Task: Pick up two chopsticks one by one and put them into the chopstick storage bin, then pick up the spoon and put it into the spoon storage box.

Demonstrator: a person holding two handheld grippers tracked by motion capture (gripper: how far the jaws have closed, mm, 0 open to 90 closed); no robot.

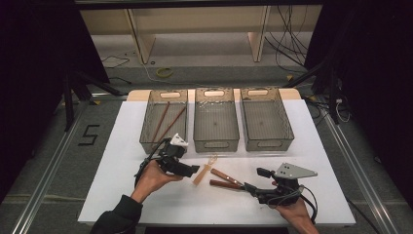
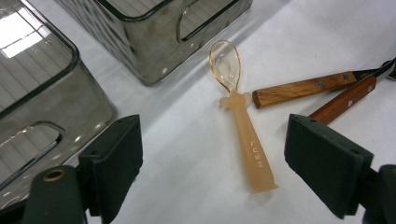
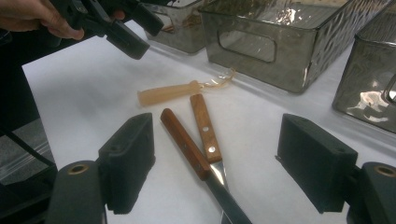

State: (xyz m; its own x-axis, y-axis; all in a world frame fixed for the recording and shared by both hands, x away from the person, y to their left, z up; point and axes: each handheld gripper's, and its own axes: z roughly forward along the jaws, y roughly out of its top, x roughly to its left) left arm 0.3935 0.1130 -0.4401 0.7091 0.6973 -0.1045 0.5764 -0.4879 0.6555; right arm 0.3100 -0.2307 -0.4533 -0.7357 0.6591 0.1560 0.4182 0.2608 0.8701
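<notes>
A translucent peach spoon (image 1: 204, 171) lies on the white table (image 1: 122, 195), in front of the bins. Just right of it lie two wooden-handled knives (image 1: 226, 179), side by side. My left gripper (image 1: 193, 169) is open and hovers at the spoon's handle end. In the left gripper view the spoon (image 2: 243, 135) lies between the spread jaws of the left gripper (image 2: 215, 144), untouched. My right gripper (image 1: 255, 180) is open at the knives' blade end. In the right gripper view both knife handles (image 3: 194, 137) lie between the jaws of the right gripper (image 3: 219, 144), with clear gaps on each side.
Three smoky clear bins stand in a row at the back: the left bin (image 1: 146, 131) holds brown sticks (image 1: 168, 122), while the middle bin (image 1: 215, 144) and right bin (image 1: 270, 144) look bare. Open table lies along the front edge and at both sides.
</notes>
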